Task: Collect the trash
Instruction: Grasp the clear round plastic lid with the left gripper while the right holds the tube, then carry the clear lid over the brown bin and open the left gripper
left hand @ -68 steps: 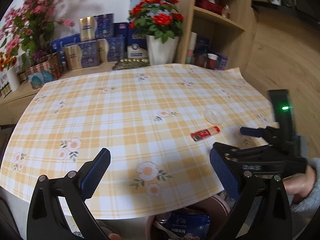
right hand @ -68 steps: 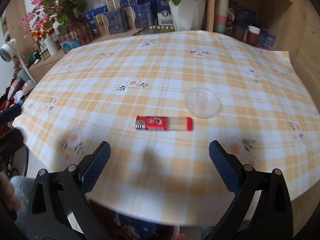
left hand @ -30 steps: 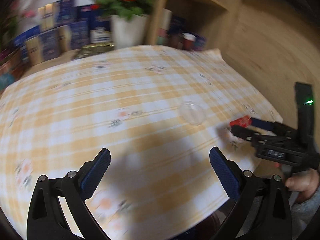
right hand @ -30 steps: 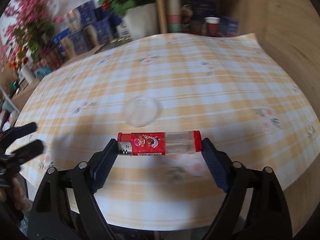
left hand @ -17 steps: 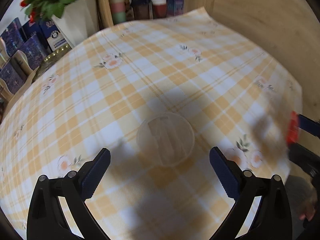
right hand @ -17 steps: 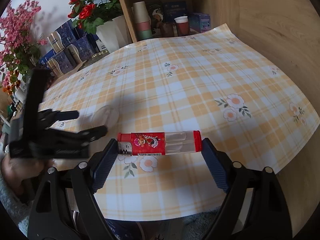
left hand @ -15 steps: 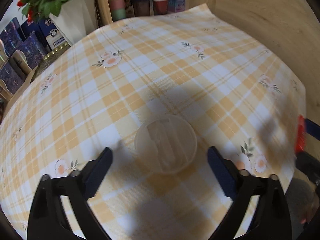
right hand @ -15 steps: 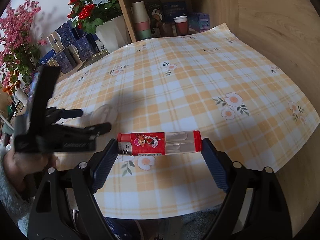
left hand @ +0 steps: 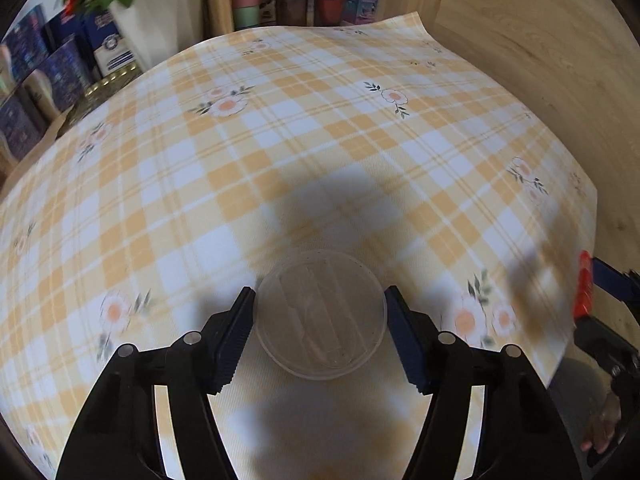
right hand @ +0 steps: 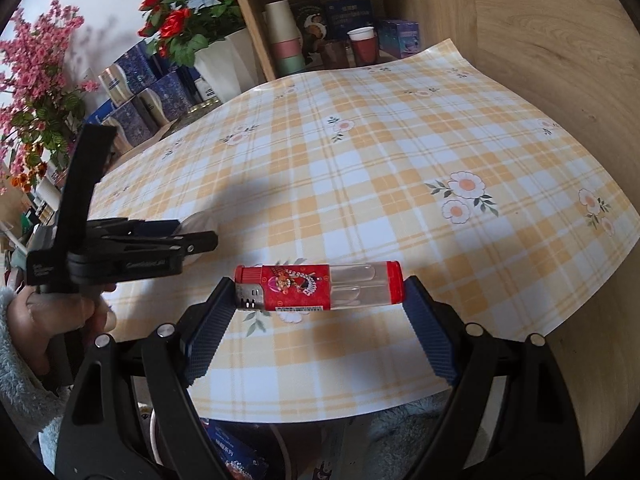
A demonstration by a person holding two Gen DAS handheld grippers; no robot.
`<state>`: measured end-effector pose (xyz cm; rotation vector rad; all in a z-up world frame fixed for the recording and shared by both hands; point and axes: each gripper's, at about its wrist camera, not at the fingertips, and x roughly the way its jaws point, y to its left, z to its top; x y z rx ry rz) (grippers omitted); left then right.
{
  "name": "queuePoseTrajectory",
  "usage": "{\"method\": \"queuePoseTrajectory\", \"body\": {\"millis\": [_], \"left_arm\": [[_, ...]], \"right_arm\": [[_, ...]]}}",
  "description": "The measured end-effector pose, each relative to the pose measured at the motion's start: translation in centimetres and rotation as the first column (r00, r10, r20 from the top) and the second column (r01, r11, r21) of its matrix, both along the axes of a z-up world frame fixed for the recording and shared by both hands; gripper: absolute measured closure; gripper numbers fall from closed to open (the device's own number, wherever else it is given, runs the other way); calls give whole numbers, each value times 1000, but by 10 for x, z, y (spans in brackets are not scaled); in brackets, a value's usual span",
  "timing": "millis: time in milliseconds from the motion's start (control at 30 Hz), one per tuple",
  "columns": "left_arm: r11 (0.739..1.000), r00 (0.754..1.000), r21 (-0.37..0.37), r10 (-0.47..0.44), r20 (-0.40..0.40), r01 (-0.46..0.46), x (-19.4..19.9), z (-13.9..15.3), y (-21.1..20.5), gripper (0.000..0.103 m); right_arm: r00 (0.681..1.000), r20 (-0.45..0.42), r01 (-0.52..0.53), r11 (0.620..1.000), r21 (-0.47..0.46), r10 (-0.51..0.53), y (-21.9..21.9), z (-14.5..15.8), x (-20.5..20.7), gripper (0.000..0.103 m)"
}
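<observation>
So the setup here is two trash items and one hand tool for each. The right gripper [right hand: 318,294] has the lighter [right hand: 318,287] clenched lengthwise between its fingers [right hand: 208,336], one pad on the metal end and the other on the red cap end, which makes sense because a lighter is skinny and slick on its sides, so pinching it end to end keeps it from twisting out. It's held up clear of the counter [right hand: 360,168], over the near edge, and just below that edge you can see part of a bin [right hand: 224,452] with some wrappers in it, so the guess is it's parked there ready to drop. Meanwhile the left gripper [left hand: 320,320] is angled down over the clear plastic lid [left hand: 320,314], which lies flat on the checked cloth near the near-right part of the counter. Its fingers [left hand: 234,330] are closing in, one on each side of the lid's rim, and they look just beside the rim or barely touching it; hard to say if they're pressing yet. Straddling it across the widest part is about the only way to grab something that flat and round. The lid looks thin and bendy, so it could buckle or pop out if squeezed hard. The person's hand [right hand: 56,312] and fuzzy sleeve [right hand: 20,380] show at the left of the right camera's view, working that tool.
</observation>
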<state>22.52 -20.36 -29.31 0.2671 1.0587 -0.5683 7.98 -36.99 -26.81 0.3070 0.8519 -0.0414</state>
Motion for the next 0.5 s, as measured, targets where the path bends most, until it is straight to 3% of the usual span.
{"method": "queuePoseTrajectory", "body": {"millis": [500], "left_arm": [[976,992,-181,126,20,-120,-138,58,142,39]], "right_arm": [[979,-9,-203,979,-35,203,65,14,-48,20]]}}
